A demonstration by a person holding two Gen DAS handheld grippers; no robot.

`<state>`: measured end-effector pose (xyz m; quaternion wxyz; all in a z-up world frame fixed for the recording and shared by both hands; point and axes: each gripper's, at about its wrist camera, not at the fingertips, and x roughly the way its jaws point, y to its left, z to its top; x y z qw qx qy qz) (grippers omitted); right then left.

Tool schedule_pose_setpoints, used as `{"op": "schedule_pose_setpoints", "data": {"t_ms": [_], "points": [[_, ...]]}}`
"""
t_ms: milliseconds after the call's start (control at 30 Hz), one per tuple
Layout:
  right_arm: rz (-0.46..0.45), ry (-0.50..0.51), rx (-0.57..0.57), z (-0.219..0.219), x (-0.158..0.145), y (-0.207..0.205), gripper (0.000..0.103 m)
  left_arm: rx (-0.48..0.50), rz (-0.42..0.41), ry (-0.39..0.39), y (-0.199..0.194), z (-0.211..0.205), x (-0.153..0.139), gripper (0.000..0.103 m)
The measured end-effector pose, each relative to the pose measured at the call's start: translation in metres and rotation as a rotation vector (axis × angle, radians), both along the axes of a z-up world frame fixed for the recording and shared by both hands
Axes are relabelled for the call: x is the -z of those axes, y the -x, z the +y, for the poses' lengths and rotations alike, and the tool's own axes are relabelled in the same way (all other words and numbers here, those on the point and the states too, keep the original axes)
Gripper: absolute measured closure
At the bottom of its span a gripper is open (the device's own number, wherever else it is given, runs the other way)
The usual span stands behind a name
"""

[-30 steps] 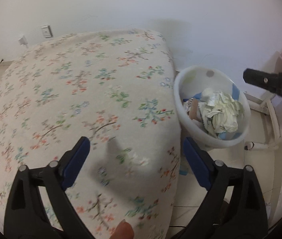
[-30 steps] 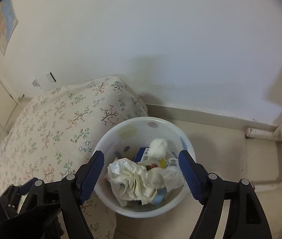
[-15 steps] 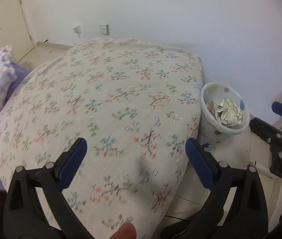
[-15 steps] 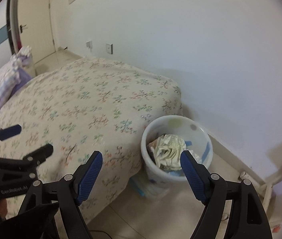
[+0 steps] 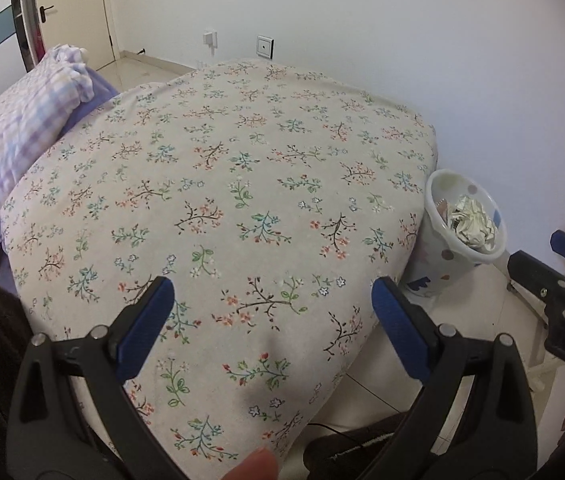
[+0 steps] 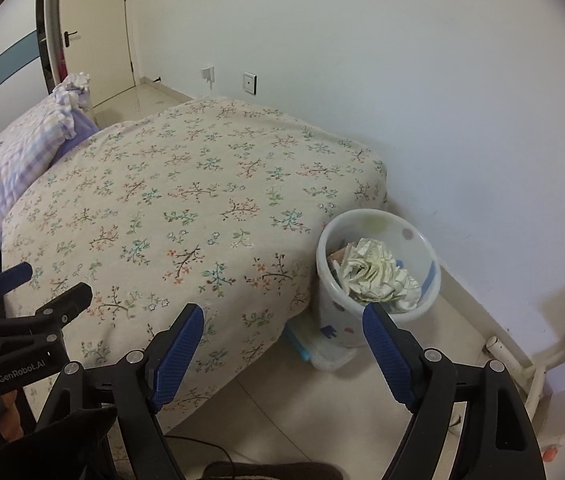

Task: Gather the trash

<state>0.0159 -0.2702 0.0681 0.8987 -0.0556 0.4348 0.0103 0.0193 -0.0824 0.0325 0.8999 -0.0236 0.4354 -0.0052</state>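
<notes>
now both my left tool (image 5: 272,312) and right tool (image 6: 282,340) gape empty; i should scan the bed (image 5: 242,160) edges before leaving the bin (image 6: 378,220).

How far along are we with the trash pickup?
Looks nearly done: crumpled paper fills the bin beside the bed. Nothing in hand; left gripper and right gripper are open and empty. No loose trash shows on the bed; the floor is only partly visible.
</notes>
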Motion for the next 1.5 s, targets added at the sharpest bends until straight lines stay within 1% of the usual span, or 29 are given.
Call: {"op": "schedule_pose_setpoints", "data": {"t_ms": [33,200,567,1100,1500], "points": [[0.001,0.003,0.003,0.001,0.001,0.000,0.020,-0.001,-0.002,-0.005,0.000,0.000,0.000,0.004],[-0.001,-0.011,0.013,0.001,-0.002,0.000,0.020,-0.013,0.008,0.017,0.002,0.004,0.002,0.004],[-0.016,-0.002,0.000,0.005,-0.006,-0.001,0.020,-0.059,-0.024,0.032,0.004,0.015,-0.005,0.004],[-0.012,0.013,-0.015,0.012,-0.004,-0.004,0.020,-0.060,-0.013,0.041,0.004,0.017,-0.002,0.004],[-0.031,0.016,-0.024,0.016,-0.008,-0.004,0.020,-0.048,-0.009,0.041,0.005,0.016,-0.001,0.004]]}}
